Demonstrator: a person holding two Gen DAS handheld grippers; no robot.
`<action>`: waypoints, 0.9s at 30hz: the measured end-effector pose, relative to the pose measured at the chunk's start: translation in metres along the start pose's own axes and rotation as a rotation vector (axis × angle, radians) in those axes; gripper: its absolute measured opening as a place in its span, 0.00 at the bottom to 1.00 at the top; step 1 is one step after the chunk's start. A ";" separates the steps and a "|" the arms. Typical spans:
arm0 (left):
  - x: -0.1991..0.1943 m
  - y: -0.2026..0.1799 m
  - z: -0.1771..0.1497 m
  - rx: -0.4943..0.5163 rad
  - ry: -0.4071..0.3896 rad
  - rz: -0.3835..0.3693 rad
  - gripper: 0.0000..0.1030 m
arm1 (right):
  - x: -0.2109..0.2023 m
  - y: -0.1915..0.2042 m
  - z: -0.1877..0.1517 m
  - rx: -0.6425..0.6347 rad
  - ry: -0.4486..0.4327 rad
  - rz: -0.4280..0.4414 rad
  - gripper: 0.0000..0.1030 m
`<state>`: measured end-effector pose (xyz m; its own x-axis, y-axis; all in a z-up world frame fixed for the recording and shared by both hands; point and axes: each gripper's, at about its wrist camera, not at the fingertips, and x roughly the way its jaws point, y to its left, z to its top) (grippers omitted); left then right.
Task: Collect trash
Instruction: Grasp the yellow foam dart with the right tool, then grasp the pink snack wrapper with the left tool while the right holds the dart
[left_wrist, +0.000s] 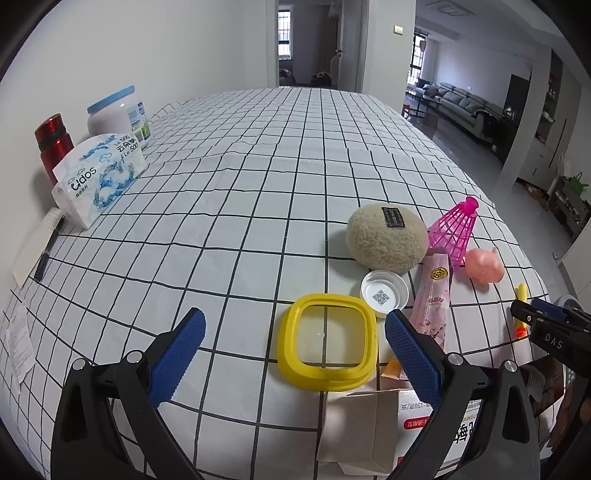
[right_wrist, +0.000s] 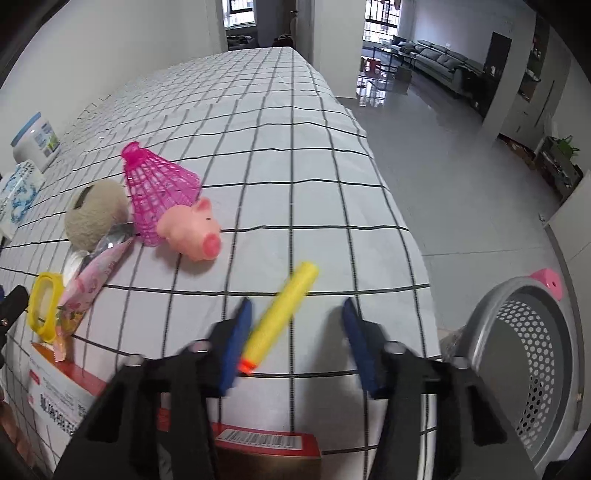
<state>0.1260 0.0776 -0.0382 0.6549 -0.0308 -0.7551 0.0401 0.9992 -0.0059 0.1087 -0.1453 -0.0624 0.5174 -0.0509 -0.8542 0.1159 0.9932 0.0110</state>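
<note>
- A yellow foam dart (right_wrist: 279, 314) with an orange tip lies slanted on the checked cloth of the counter (right_wrist: 295, 166), orange end toward the near edge, between blue pads (right_wrist: 236, 343) that stand apart from it on one side.
- A pink snack wrapper (left_wrist: 432, 295), torn open and crumpled, lies flat beside a yellow square lid (left_wrist: 328, 343).
- A white bottle cap (left_wrist: 384, 293) rests open side up, showing a printed code.
- An opened white and red carton (left_wrist: 388, 421) lies at the near edge.
- A grey perforated bin (right_wrist: 528, 365) stands off the counter's right corner.
</note>
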 end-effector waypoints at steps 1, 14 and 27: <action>0.000 -0.001 0.001 0.000 0.000 -0.003 0.93 | 0.000 0.002 0.000 -0.007 -0.004 0.008 0.18; 0.013 -0.026 0.034 0.021 -0.014 -0.073 0.93 | -0.029 -0.003 -0.006 0.024 -0.103 0.116 0.12; 0.061 -0.065 0.060 0.057 0.091 -0.127 0.93 | -0.037 -0.025 -0.014 0.073 -0.124 0.126 0.12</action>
<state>0.2085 0.0097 -0.0444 0.5705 -0.1514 -0.8072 0.1623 0.9843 -0.0699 0.0751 -0.1670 -0.0383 0.6314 0.0564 -0.7734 0.1026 0.9825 0.1554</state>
